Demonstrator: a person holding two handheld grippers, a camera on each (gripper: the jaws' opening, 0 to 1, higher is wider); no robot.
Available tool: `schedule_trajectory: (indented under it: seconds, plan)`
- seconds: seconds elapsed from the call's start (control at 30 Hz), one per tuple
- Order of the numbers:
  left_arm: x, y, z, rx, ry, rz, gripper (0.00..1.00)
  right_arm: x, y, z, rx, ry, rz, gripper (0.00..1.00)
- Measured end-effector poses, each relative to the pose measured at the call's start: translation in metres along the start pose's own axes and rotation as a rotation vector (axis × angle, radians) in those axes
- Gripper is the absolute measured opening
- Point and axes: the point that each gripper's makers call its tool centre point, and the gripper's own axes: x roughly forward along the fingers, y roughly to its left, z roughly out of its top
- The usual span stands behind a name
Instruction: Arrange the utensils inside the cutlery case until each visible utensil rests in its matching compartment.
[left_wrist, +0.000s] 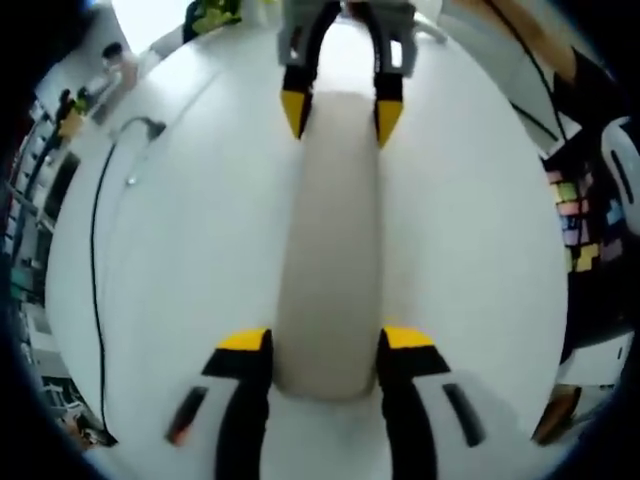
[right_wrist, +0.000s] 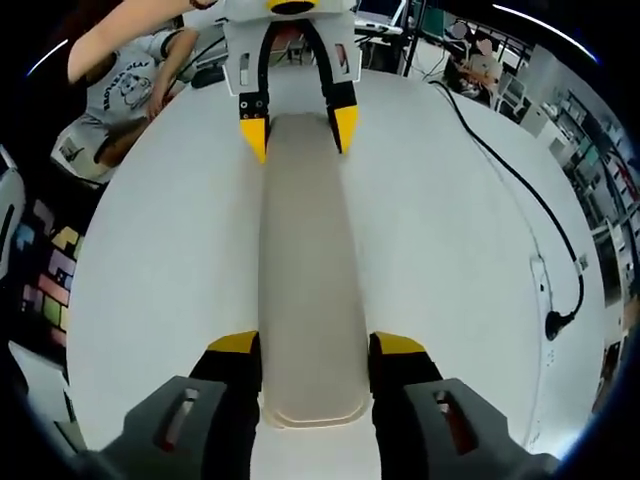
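Closed beige cutlery case (left_wrist: 330, 250) lying flat on the white worktop (left_wrist: 180, 280), held at both ends. Left claw (left_wrist: 328, 345) clamped on one end; right claw (right_wrist: 315, 350) clamped on the opposite end, each facing the other along the case. Black cable (right_wrist: 520, 190) lies right of the right claw.

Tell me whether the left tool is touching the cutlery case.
Touching. In the left gripper view, the left tool has both yellow-tipped jaws pressed against the sides of the closed beige cutlery case, with no gap showing on either side.
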Motion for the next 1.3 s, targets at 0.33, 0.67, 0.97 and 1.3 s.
schedule_trajectory:
  seconds: [0.33,0.67,0.97,1.3]
  plan:
    - [-0.029,-0.012,0.015,0.015,-0.059,0.019,0.44,-0.032,0.019,0.008,-0.005,-0.055,-0.024,0.43]
    - [-0.03,-0.047,0.029,0.024,-0.068,0.026,0.44,-0.057,0.025,0.006,-0.012,-0.073,-0.048,0.43]
    - [-0.018,-0.063,0.028,0.036,-0.066,0.013,0.44,-0.059,0.061,-0.005,-0.022,-0.071,-0.065,0.43]
    - [0.004,-0.085,0.017,0.041,-0.039,-0.013,0.44,-0.042,0.078,-0.013,-0.006,-0.068,-0.049,0.43]
